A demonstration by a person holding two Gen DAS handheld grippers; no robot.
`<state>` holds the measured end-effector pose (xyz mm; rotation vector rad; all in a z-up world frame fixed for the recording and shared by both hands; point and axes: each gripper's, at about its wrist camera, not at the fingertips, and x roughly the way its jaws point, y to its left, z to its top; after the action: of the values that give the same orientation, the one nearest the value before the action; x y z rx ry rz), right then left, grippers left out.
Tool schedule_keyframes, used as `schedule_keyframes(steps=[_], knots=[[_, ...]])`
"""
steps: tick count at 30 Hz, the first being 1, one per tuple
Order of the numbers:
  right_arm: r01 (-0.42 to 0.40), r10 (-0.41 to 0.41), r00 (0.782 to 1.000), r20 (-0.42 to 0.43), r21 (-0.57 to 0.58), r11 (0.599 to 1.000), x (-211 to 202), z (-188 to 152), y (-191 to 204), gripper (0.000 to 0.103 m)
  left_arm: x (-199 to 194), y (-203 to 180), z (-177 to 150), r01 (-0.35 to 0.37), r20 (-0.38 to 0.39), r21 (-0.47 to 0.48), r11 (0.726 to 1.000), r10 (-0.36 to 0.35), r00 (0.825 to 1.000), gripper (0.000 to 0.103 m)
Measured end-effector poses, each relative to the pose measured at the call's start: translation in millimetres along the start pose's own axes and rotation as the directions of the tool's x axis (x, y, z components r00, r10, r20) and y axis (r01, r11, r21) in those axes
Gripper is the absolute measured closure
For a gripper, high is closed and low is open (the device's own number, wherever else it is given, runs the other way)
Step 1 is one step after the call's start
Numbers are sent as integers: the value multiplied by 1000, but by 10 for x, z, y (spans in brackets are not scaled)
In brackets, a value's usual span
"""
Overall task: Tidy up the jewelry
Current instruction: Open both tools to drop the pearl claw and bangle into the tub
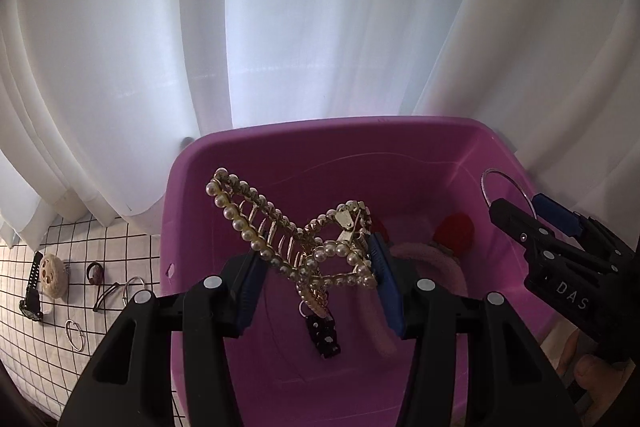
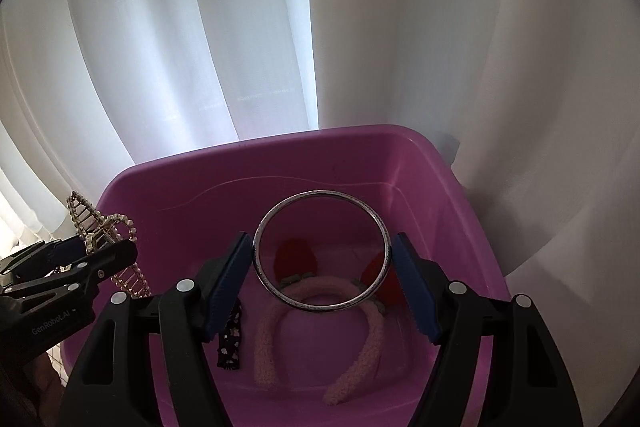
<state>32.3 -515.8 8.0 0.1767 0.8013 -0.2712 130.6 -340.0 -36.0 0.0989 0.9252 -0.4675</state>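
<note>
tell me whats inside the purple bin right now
On the floor of the purple bin lie a fuzzy pink headband with red ears and a black dotted clip. The near corners are hidden behind the gripper fingers.

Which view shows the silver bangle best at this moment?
The right wrist view: the silver bangle faces the camera as a full ring, clamped between the right gripper pads above the purple bin. The left wrist view shows only part of its rim at the right edge, behind that gripper's fingers.
</note>
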Motion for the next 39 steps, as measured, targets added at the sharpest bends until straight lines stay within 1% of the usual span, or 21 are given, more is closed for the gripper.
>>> schedule_keyframes(steps=[3,8,10,12,17,19,20,21,22,23,25,31,39], knots=[[-9,9,998,-55,-6,1000,163,-11,-35,34,158,13,-81,-31,-57,-12,999,30,998,54],[-11,10,991,-132,-8,1000,400,-52,-113,34,375,67,-170,-69,-150,-40,997,62,987,54],[-10,9,988,-153,-8,1000,459,-56,-134,34,388,81,-160,-68,-154,-55,996,59,986,54],[-21,22,986,-168,3,1000,490,-52,-152,34,394,80,-166,-94,-157,-46,995,86,984,54],[-15,19,978,-206,19,1000,554,-23,-173,33,412,81,-150,-103,-181,-67,992,89,979,52],[-16,22,976,-215,29,999,568,-27,-186,33,406,57,-139,-98,-182,-61,993,86,980,47],[-17,24,976,-214,30,999,563,-28,-188,33,388,22,-136,-107,-176,-48,993,97,980,35],[-18,25,977,-213,33,999,561,-31,-191,33,356,-9,-133,-134,-161,-36,990,126,979,17],[-17,25,977,-213,37,999,560,-33,-196,33,303,-23,-123,-146,-133,-35,989,141,981,12],[-17,25,977,-210,40,999,554,-31,-202,33,255,-27,-113,-143,-106,-39,989,138,985,10],[-16,25,979,-203,46,999,553,-31,-221,33,223,-37,-96,-141,-98,-40,989,136,986,10],[-19,29,980,-196,50,999,556,-36,-274,33,260,2,-95,-137,-125,-64,988,128,984,10],[-23,32,980,-196,48,999,565,-14,-291,33,196,2,-109,-142,-112,-67,988,134,985,10]])
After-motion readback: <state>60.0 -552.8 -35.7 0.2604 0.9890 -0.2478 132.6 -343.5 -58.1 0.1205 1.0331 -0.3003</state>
